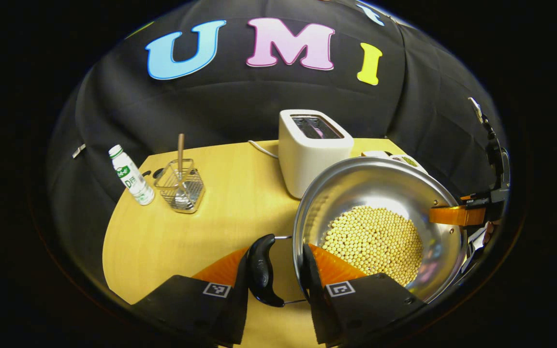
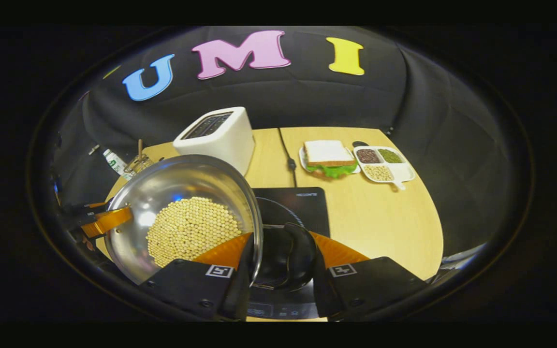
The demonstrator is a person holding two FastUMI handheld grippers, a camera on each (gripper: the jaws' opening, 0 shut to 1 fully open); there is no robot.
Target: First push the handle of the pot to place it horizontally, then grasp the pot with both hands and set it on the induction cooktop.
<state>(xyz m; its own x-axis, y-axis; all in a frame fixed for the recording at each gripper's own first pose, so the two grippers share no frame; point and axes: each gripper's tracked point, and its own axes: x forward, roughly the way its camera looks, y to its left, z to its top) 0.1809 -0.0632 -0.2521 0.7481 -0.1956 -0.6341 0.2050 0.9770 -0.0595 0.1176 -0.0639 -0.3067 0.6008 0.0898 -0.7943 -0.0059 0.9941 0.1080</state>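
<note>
— Left gripper view: the left tool (image 1: 278,275) is closed on the pot's near black handle (image 1: 260,270), and the pot (image 1: 356,188) of beans (image 1: 373,241) sits tilted above the worktop (image 1: 220,203).

— Right gripper view has the right tool (image 2: 281,270) clamped on the other handle (image 2: 285,256), pot over the cooktop (image 2: 302,203)?

— Partly over it. I'd worry the tilt spills beans, or a handle swivels in the grip.

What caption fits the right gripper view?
Both grippers hold the bean-filled pot by its handles beside the cooktop.
</note>
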